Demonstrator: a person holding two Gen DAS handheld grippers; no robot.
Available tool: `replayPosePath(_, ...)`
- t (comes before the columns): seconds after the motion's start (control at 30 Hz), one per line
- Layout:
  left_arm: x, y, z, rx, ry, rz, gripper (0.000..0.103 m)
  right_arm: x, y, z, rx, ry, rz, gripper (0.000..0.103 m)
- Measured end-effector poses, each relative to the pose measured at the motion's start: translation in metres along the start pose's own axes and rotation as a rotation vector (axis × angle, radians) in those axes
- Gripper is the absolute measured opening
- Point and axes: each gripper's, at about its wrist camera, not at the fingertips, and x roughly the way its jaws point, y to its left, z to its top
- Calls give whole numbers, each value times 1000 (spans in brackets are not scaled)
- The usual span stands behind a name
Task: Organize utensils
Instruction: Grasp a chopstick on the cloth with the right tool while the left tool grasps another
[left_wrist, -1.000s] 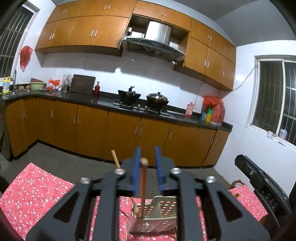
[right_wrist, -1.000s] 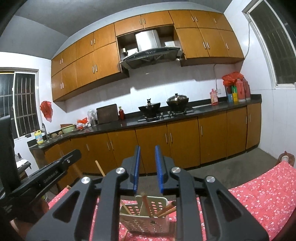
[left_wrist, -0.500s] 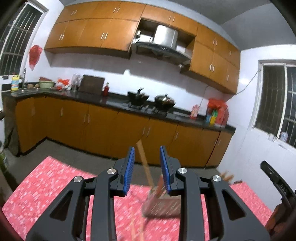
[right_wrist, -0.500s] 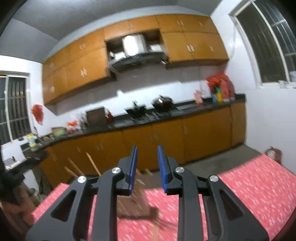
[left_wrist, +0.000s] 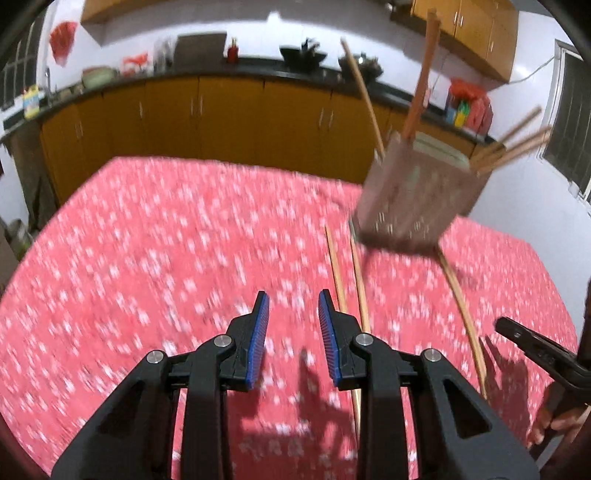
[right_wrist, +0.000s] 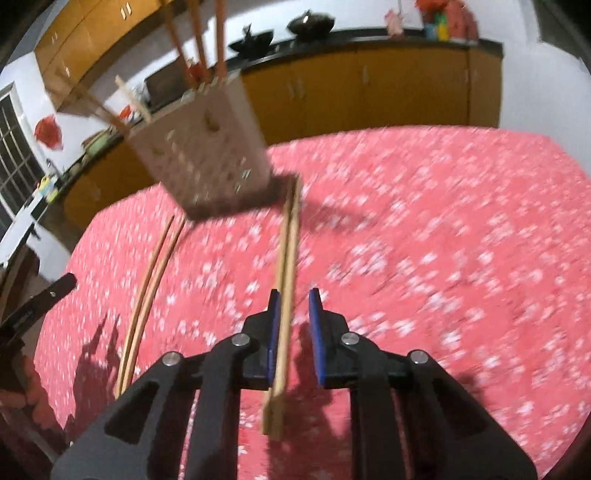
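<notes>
A perforated utensil holder (left_wrist: 413, 199) stands on the red flowered tablecloth (left_wrist: 166, 240), with several wooden chopsticks sticking out of it. Two loose chopsticks (left_wrist: 351, 280) lie in front of it, just right of my left gripper (left_wrist: 293, 306), which is open and empty a little above the cloth. In the right wrist view the holder (right_wrist: 199, 155) is at the upper left. A pair of chopsticks (right_wrist: 288, 258) lies on the cloth and runs between the closing jaws of my right gripper (right_wrist: 293, 306), beside the left pad, with a gap to the right pad.
Another chopstick (left_wrist: 461, 295) lies right of the holder. Two more chopsticks (right_wrist: 147, 291) lie left of the right gripper. Wooden kitchen cabinets (left_wrist: 221, 118) with a dark counter run behind the table. A person's hand (left_wrist: 554, 424) shows at the lower right edge.
Both grippers have tipped downward and sunk from facing the kitchen cabinets to just above the tablecloth. The brown chopstick seen between the left jaws a second ago is no longer there.
</notes>
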Motion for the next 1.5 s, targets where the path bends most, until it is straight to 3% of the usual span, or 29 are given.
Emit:
replayPosePath(0.5,21,-7,-23,-4,89,-30,28,27,16,-3,-68,60,-62,12)
replayPosePath(0.63,27,-11,-26,-5,113,-63,28,27,17,-4,-109,43,-125,8)
replayPosePath(0.8,28,-16,-30,6,126,-110,28,19,-14,2,-2,11,-206,8)
replayPosePath(1.03,34,-32,-34,58,147,-146,22,10,-24,-4,4,3,-217,8)
replayPosePath(1.17,42,-41,-42,113,173,-93,16,9,-23,-6,1,4,-209,8)
replayPosePath(1.33,43,-50,-46,195,143,-9,8,5,-18,-10,-20,10,-176,8)
replayPosePath(1.5,47,-31,-36,155,137,48,8,2,-10,-16,-69,7,-168,10)
